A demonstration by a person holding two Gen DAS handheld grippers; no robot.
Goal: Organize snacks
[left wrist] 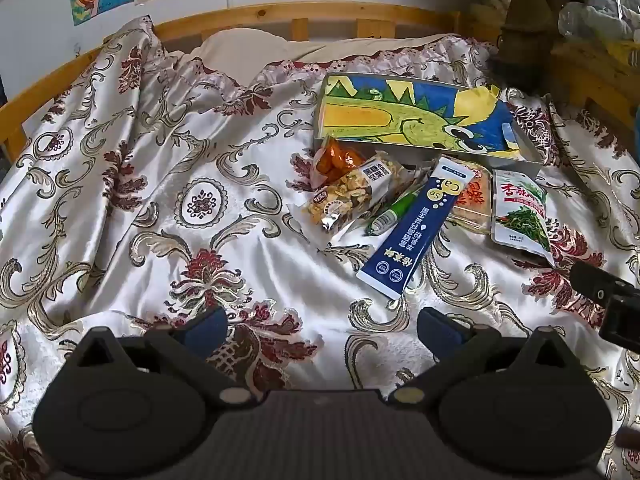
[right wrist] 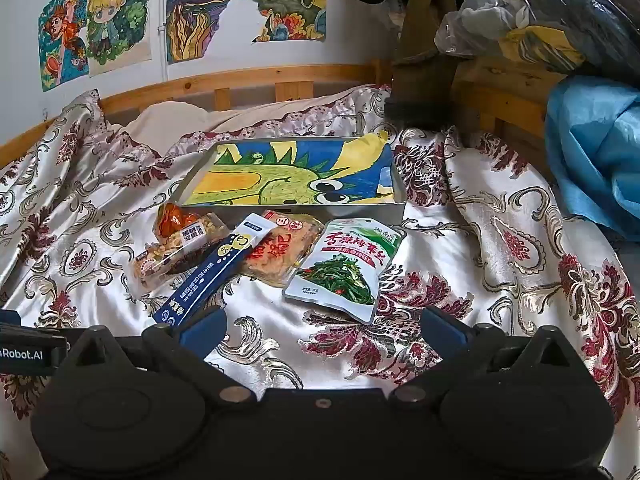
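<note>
Two wide-open grippers over a bedspread, six snack items lying in front of one shallow box.

Left wrist view: the left gripper is nearest, its two blue-padded fingers spread wide apart with nothing between them, above the floral bedspread. Beyond lie one blue stick sachet, one green pen-like tube, one bag of mixed nuts, one orange snack pack, one crisp-cake pack and one green seaweed pouch, all just in front of the one dragon-picture box.

Right wrist view: the right gripper is likewise spread wide, holding nothing; its left finger overlaps the sachet's near end in the picture, contact unclear. Five packets show here, the tube hidden. Six drawings hang on the wall.
</note>
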